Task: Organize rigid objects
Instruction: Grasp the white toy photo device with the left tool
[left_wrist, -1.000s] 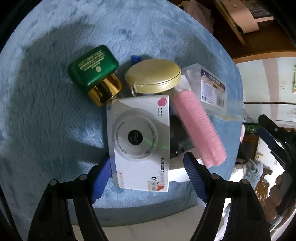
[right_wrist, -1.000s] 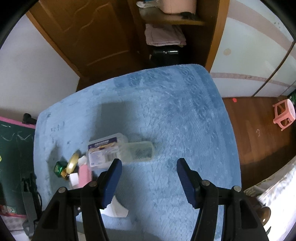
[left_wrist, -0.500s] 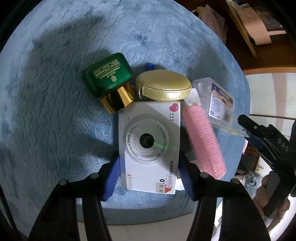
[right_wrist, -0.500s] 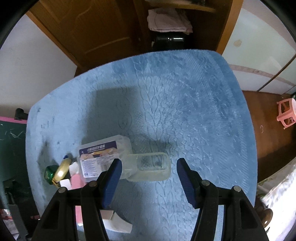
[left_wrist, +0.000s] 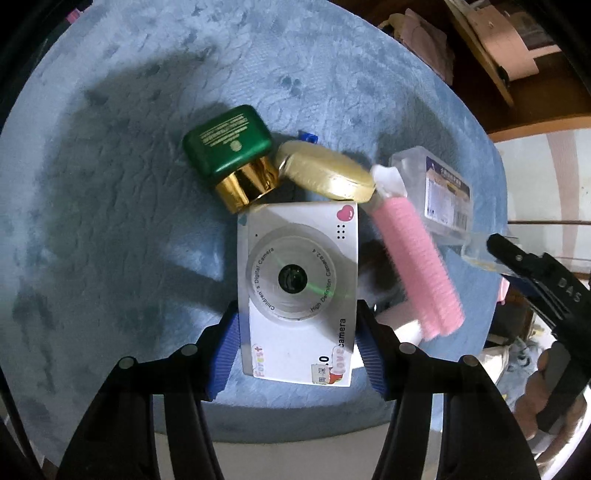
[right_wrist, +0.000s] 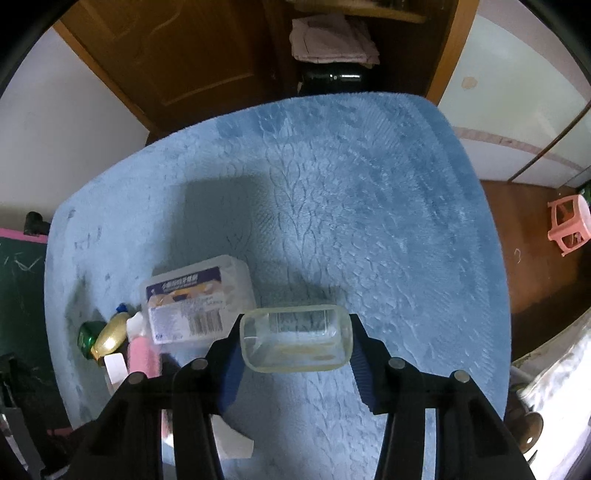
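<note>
My left gripper (left_wrist: 297, 350) is shut on a white children's camera (left_wrist: 299, 288), its blue pads pressed to both sides. Beyond it lie a green jar with a gold band (left_wrist: 231, 162), a gold compact (left_wrist: 325, 173), a pink hair roller (left_wrist: 417, 266) and a labelled clear plastic box (left_wrist: 443, 192). In the right wrist view my right gripper (right_wrist: 295, 350) has a small clear container (right_wrist: 295, 338) between its pads, seemingly touching both sides. The labelled box (right_wrist: 199, 299) lies just left of it.
Everything rests on a blue plush cloth (right_wrist: 351, 203) over a table. A wooden door (right_wrist: 184, 55) and shelves stand beyond the far edge. A pink stool (right_wrist: 569, 225) stands on the floor at right. White paper (right_wrist: 232, 439) lies near the front edge.
My left gripper closed on the camera and lifted it slightly. My right gripper moved down and forward until the clear container sat between its pads.
</note>
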